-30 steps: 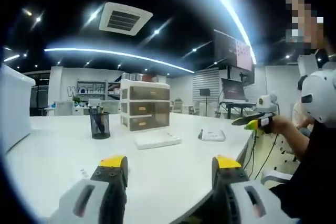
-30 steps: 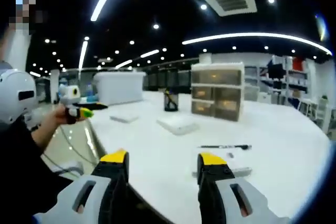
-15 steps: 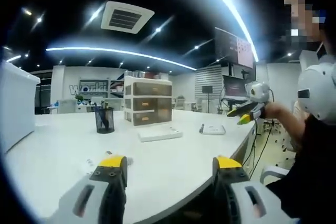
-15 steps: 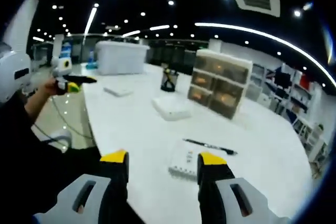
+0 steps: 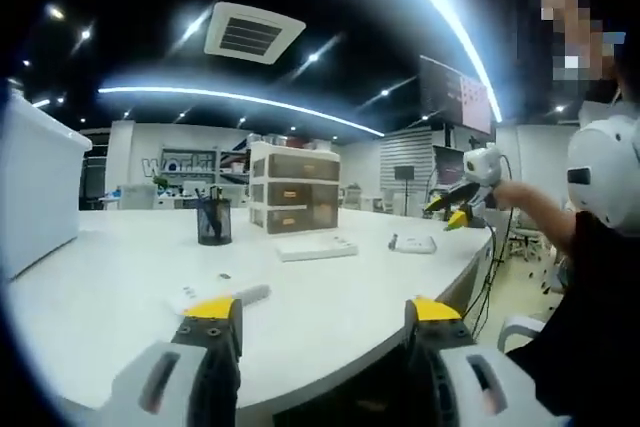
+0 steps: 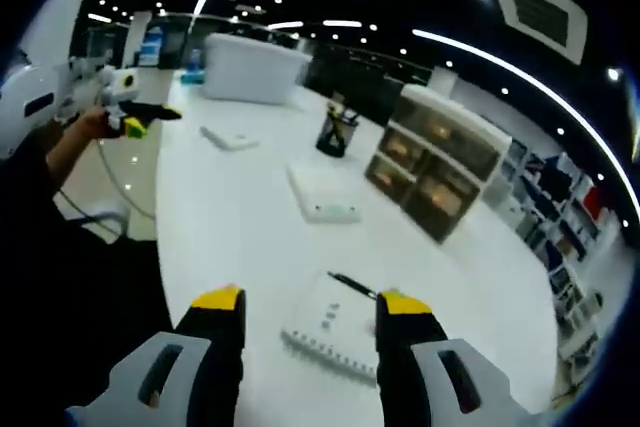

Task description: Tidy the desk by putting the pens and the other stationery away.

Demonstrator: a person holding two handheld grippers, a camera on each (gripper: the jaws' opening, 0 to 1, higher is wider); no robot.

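My left gripper (image 5: pixel 322 312) stands open over the near edge of the white desk (image 5: pixel 120 297), nothing between its jaws. A grey pen-like item (image 5: pixel 254 293) and a small white item (image 5: pixel 188 294) lie just beyond it. Further back stands a black mesh pen cup (image 5: pixel 213 222). My right gripper (image 6: pixel 310 307) is open above a spiral notebook (image 6: pixel 335 332), with a black pen (image 6: pixel 352 286) lying at the notebook's far edge. The pen cup (image 6: pixel 337 134) holds several pens. A person's hand holds the right gripper (image 5: pixel 455 209) at the desk's right end, and the left gripper (image 6: pixel 135 117) off the desk's left side.
A drawer unit (image 5: pixel 293 202) with three brown drawers stands at the back, also in the right gripper view (image 6: pixel 435 162). A flat white box (image 6: pixel 322 197) and a small pad (image 6: pixel 228 137) lie mid-desk. A large white bin (image 6: pixel 250 67) sits far off. The person's dark sleeve (image 5: pixel 590 317) is close on the right.
The right gripper view has risen and tipped down, so the notebook and pen sit right by its jaws. The left gripper view has dropped lower towards the desk top. Both grippers stay open.
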